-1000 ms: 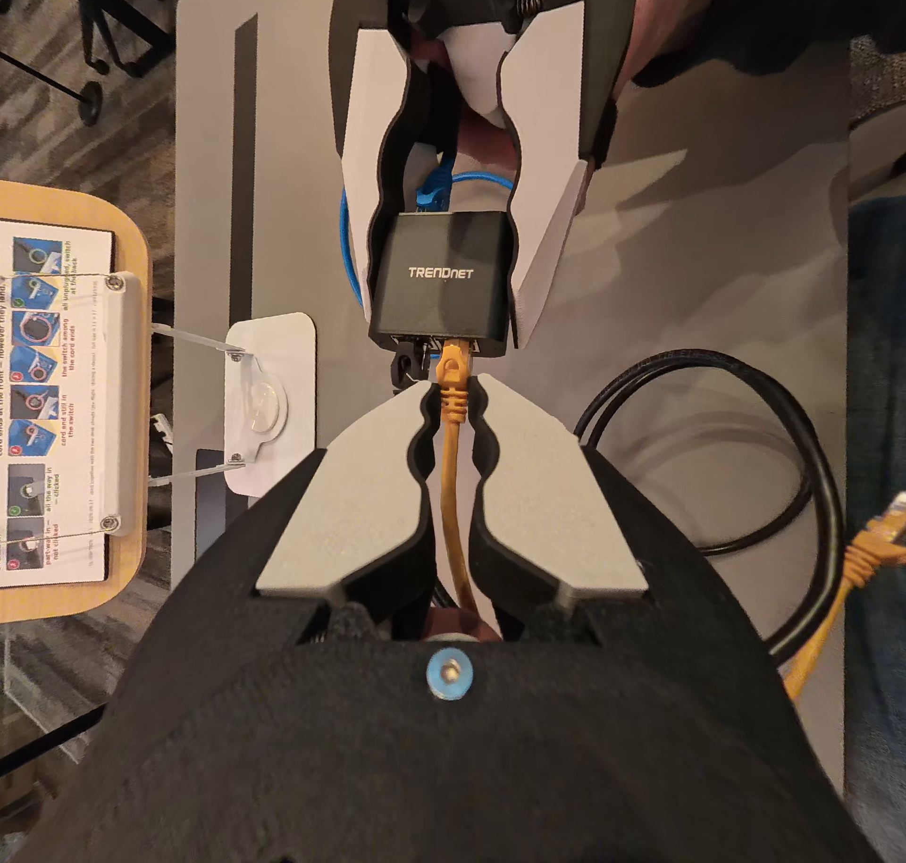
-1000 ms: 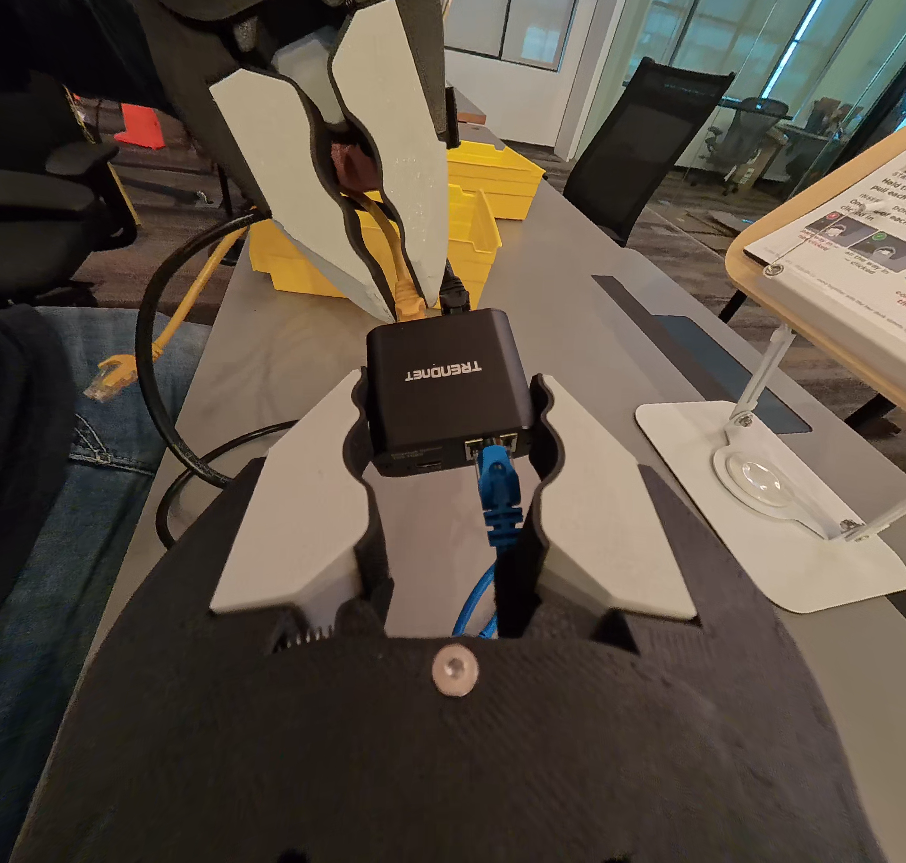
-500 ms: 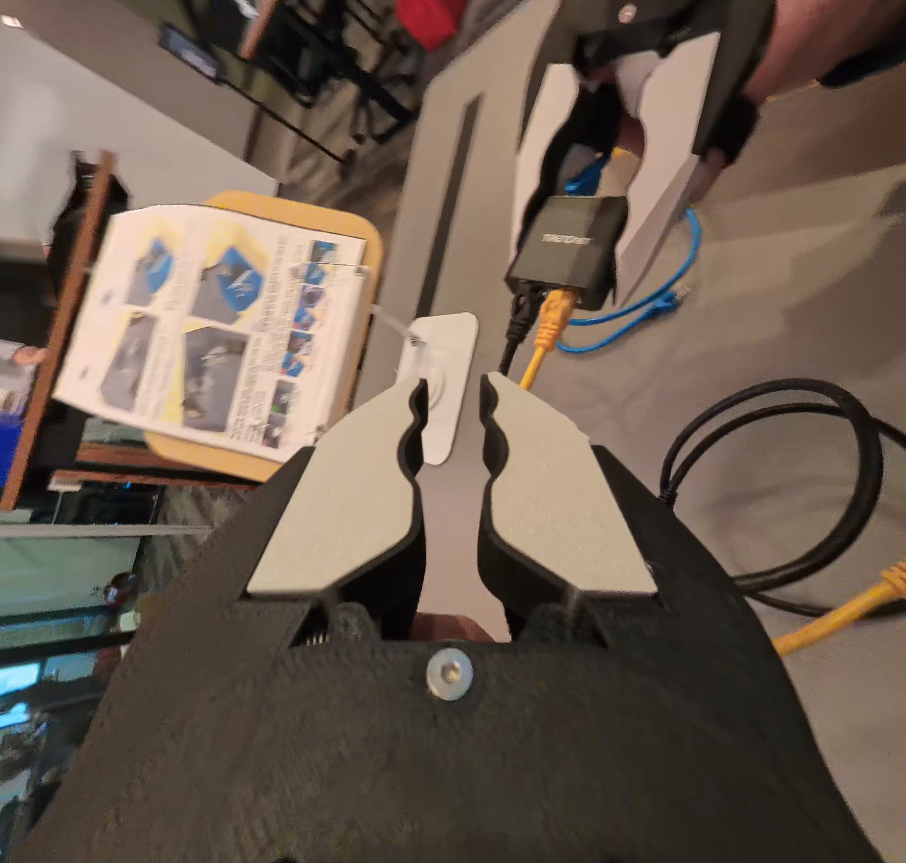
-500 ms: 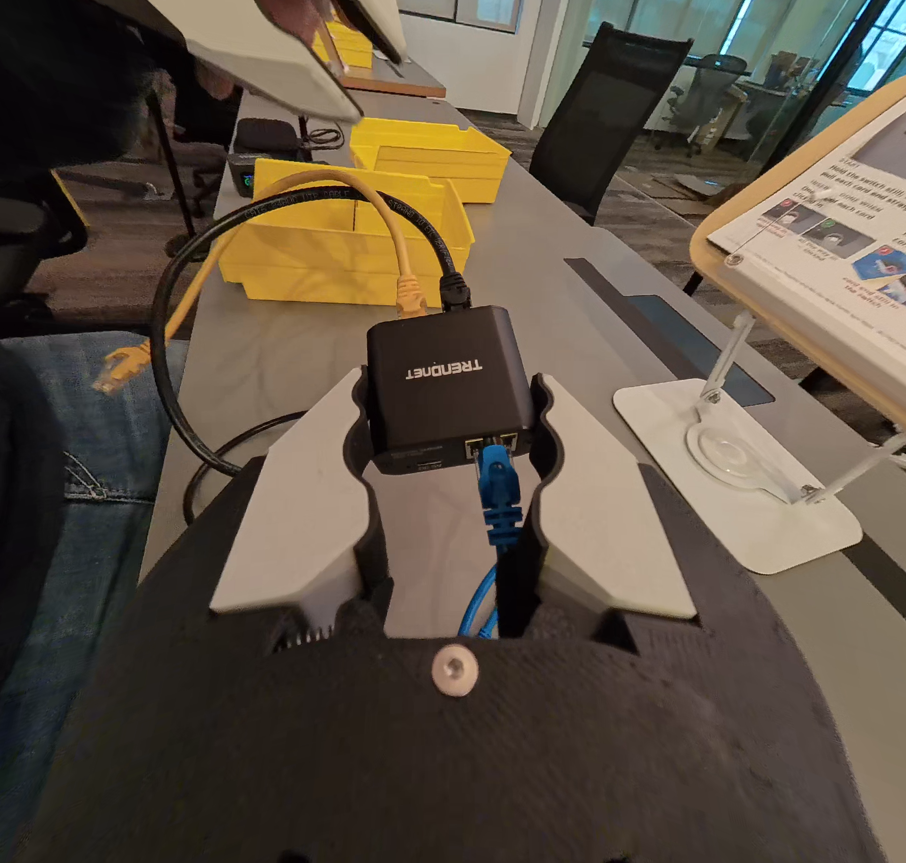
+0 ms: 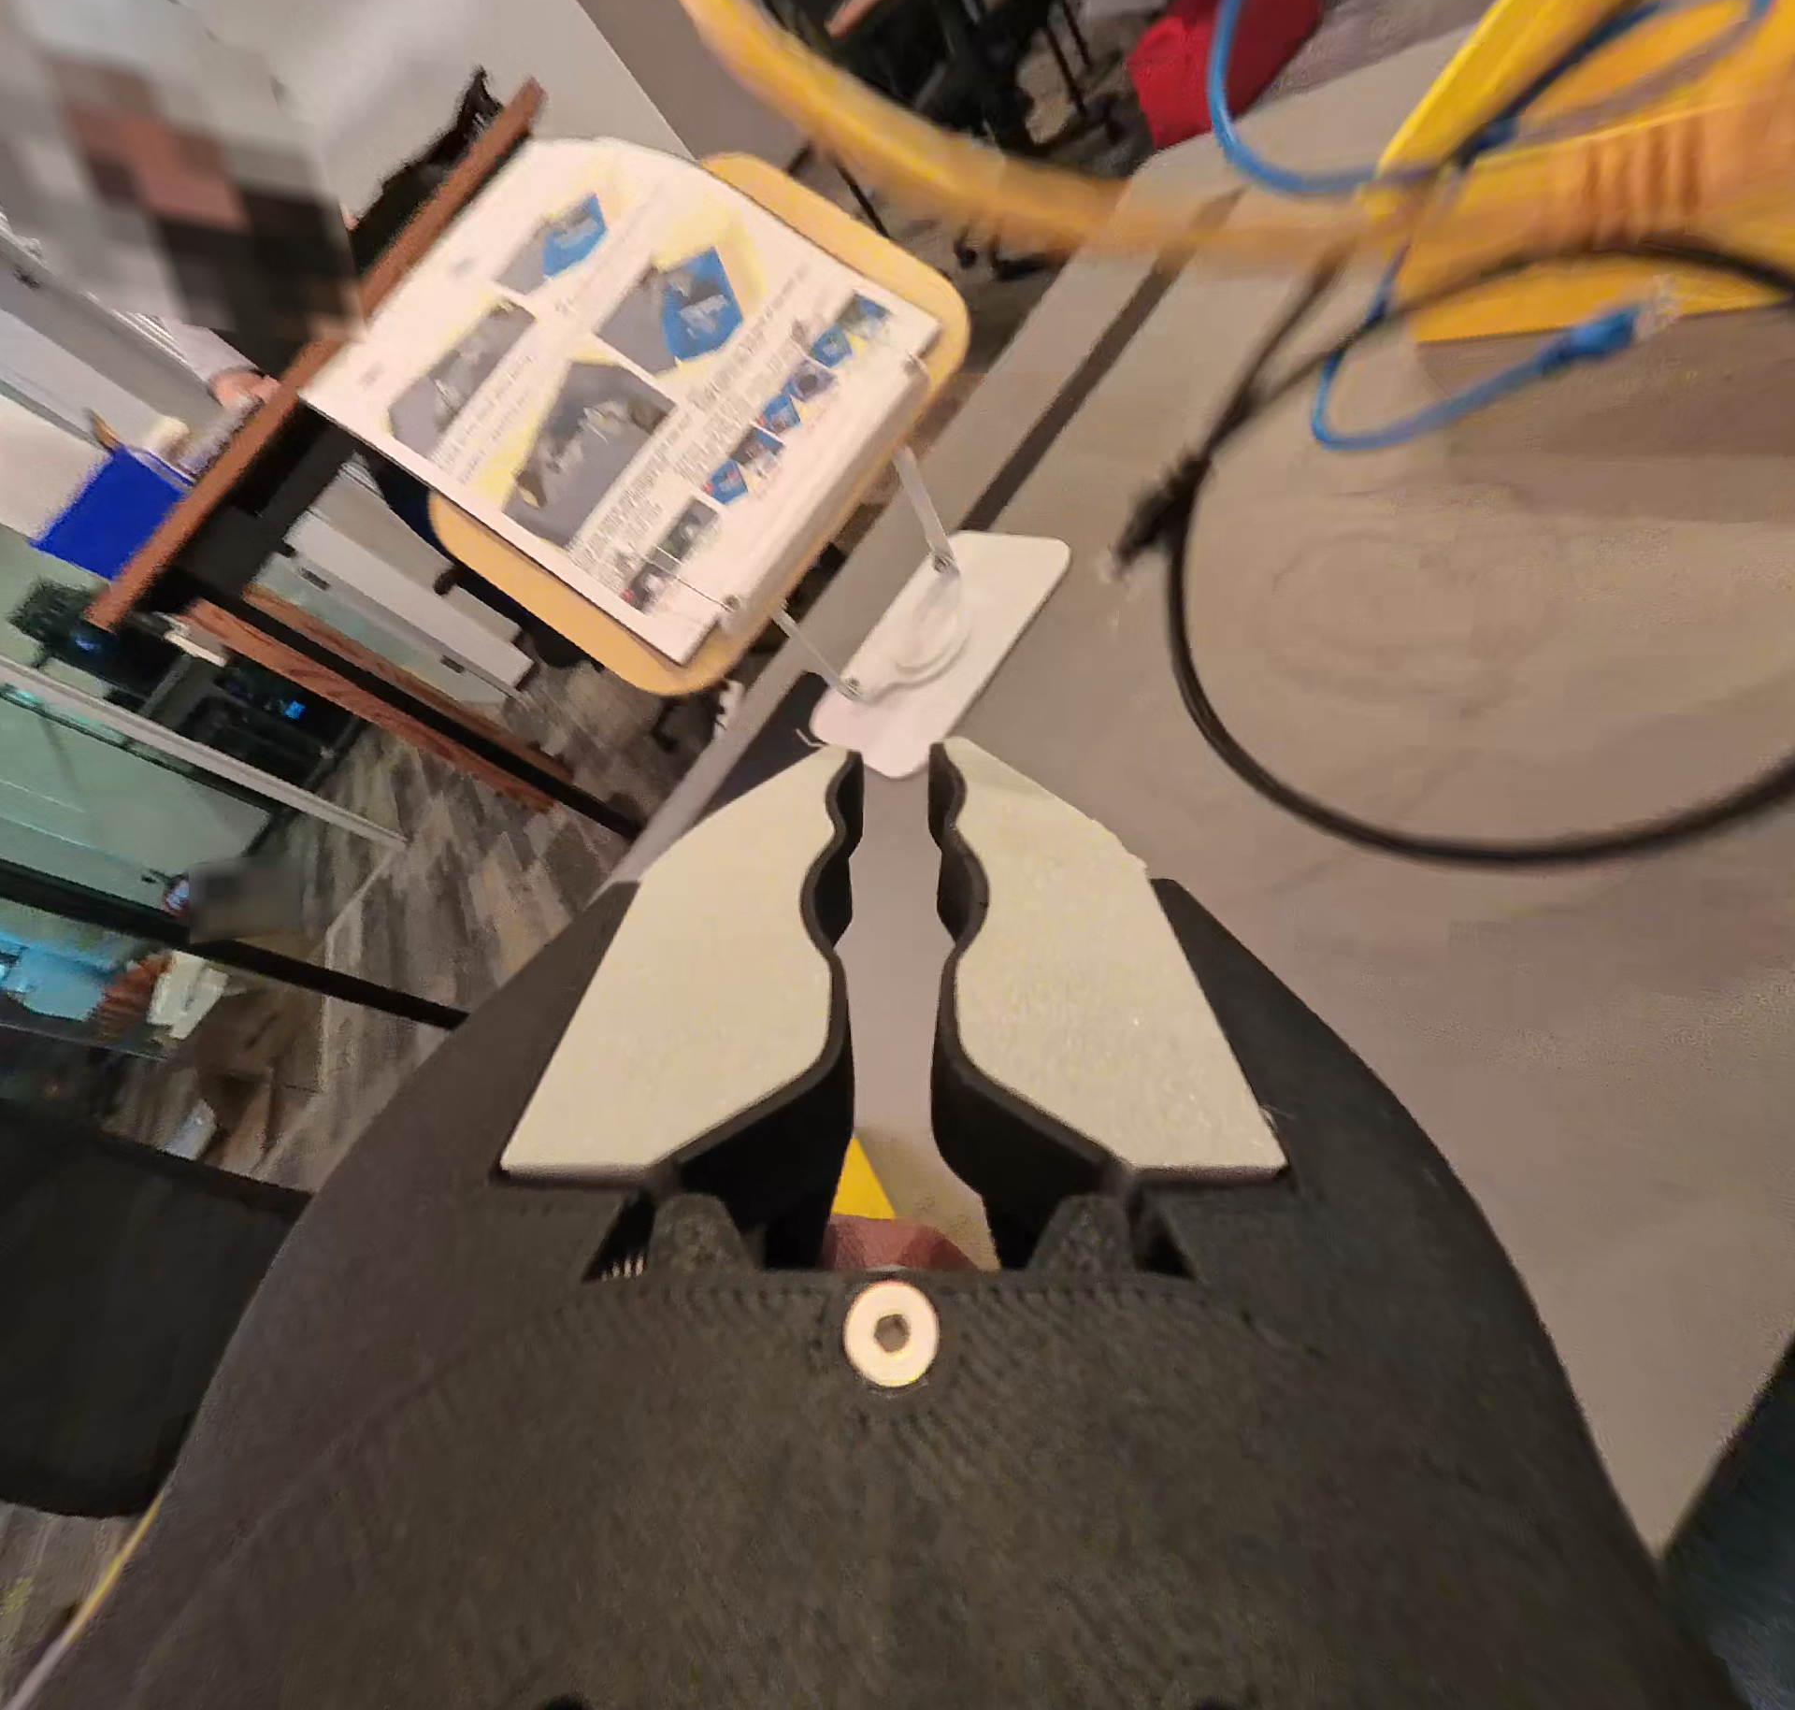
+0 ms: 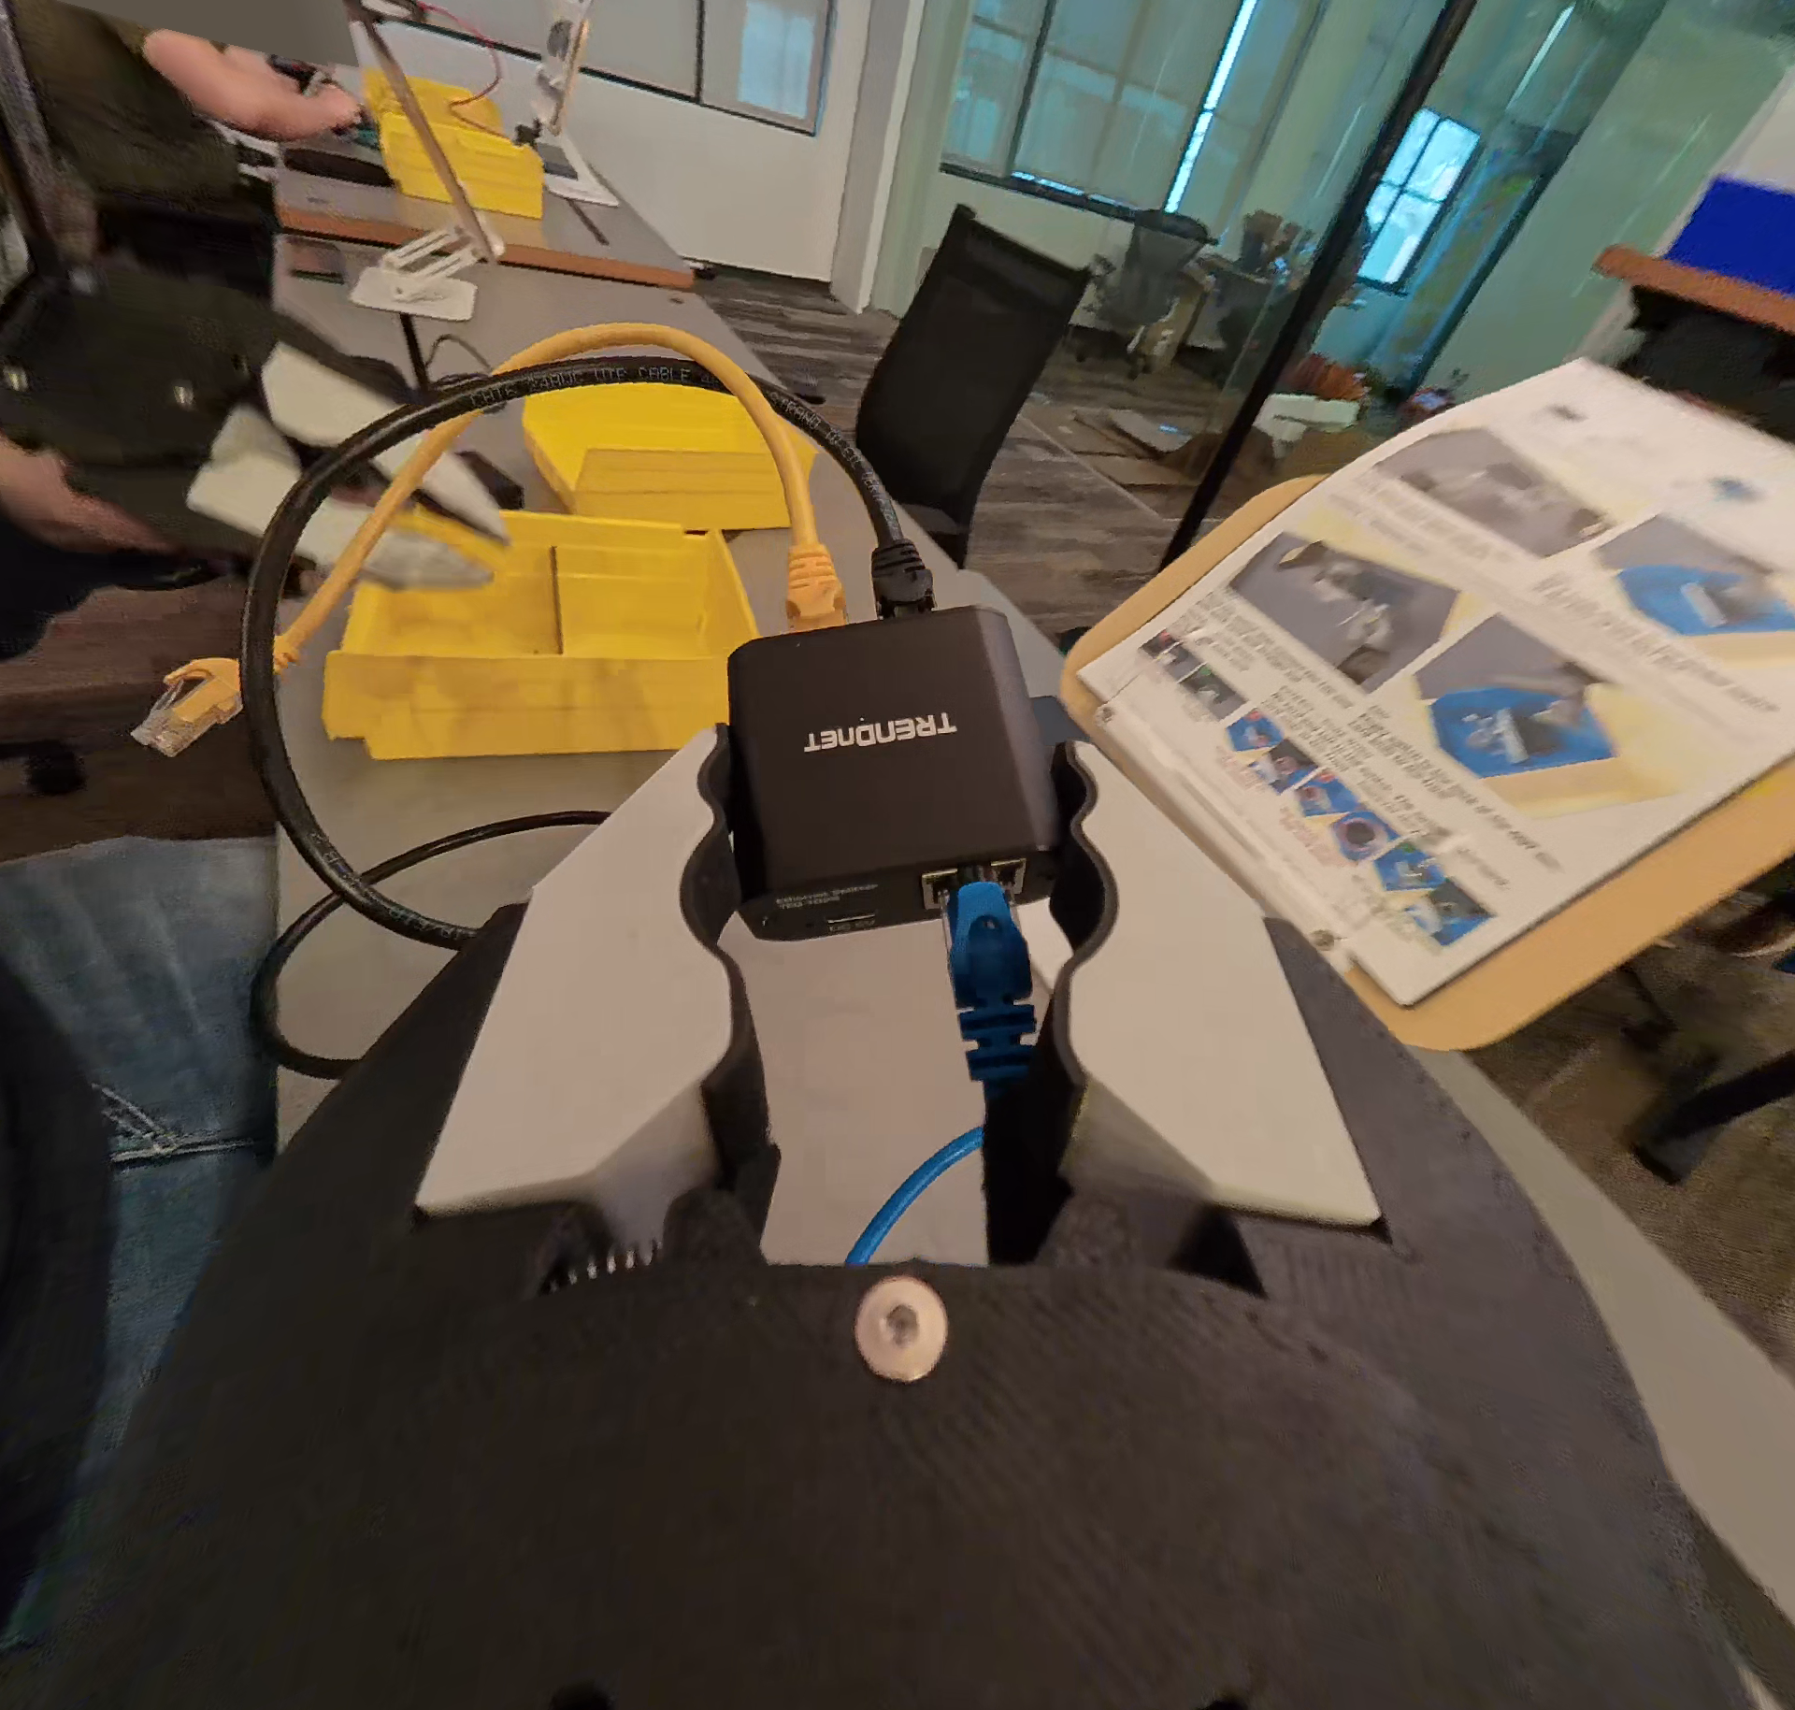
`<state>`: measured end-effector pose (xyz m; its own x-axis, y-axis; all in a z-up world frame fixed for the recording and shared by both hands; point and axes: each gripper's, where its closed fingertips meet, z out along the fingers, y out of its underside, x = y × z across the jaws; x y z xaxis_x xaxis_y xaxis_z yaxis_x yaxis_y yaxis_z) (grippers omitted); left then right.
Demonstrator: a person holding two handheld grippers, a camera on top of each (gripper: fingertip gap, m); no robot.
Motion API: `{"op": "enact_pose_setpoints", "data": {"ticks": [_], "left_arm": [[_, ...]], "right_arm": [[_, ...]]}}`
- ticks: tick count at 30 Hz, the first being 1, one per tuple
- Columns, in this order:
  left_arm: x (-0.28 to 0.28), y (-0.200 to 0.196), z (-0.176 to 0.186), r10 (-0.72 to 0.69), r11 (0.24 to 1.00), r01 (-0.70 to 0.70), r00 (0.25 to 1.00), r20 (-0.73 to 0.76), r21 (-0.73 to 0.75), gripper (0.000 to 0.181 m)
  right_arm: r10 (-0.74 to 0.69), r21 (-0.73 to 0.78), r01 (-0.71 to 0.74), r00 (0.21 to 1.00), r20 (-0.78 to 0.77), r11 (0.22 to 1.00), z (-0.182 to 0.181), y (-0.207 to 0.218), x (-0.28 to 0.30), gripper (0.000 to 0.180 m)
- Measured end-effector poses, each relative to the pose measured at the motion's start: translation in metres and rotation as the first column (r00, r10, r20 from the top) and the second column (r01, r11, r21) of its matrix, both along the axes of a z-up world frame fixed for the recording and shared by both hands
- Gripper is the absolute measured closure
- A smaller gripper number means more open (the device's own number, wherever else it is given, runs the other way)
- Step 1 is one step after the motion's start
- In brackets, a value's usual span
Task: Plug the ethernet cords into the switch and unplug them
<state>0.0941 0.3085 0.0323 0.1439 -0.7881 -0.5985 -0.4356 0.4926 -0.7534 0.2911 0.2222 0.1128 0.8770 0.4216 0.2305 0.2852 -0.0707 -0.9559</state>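
Three cords sit plugged into the switch (image 6: 889, 750), frame centre, clamped in my right gripper (image 6: 894, 847). Plugging looks done; unplugging comes next. My left gripper (image 5: 894, 770), jaws narrow and empty, must close on the yellow cord (image 6: 814, 585), upper centre.

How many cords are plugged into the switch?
3: on the switch, yellow cord and black cord enter its far side, blue cord its near side; far ports are hidden.

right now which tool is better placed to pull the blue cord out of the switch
Left. The right tool is clamped on the switch, steadying it; the left tool holds nothing and is free to reach the blue plug.
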Motion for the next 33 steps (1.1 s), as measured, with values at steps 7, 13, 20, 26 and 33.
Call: {"op": "enact_pose_setpoints", "data": {"ticks": [7,13,20,26,33], "left_arm": [[0.007,0.0,-0.077,-0.009,0.992,-0.004,0.995,-0.095,-0.128,0.168],[0.011,0.002,-0.126,-0.013,0.987,-0.017,0.982,-0.187,-0.16,0.168],[0.014,0.004,-0.149,-0.017,0.98,-0.028,0.974,-0.225,-0.198,0.168],[0.014,0.002,-0.163,-0.019,0.975,-0.037,0.968,-0.25,-0.218,0.168],[0.013,0.003,-0.174,-0.022,0.974,-0.042,0.961,-0.277,-0.222,0.167]], "right_arm": [[-0.191,0.1,0.189,0.982,0.008,0.977,0.073,-0.03,0.073,0.118],[-0.392,0.056,0.401,0.912,-0.123,0.915,0.042,-0.055,0.174,0.118],[-0.511,-0.082,0.513,0.799,-0.317,0.854,-0.052,-0.075,0.245,0.118],[-0.536,-0.109,0.544,0.736,-0.413,0.832,-0.074,-0.09,0.274,0.118],[-0.606,-0.21,0.575,0.687,-0.4,0.791,-0.119,-0.1,0.291,0.118]]}}
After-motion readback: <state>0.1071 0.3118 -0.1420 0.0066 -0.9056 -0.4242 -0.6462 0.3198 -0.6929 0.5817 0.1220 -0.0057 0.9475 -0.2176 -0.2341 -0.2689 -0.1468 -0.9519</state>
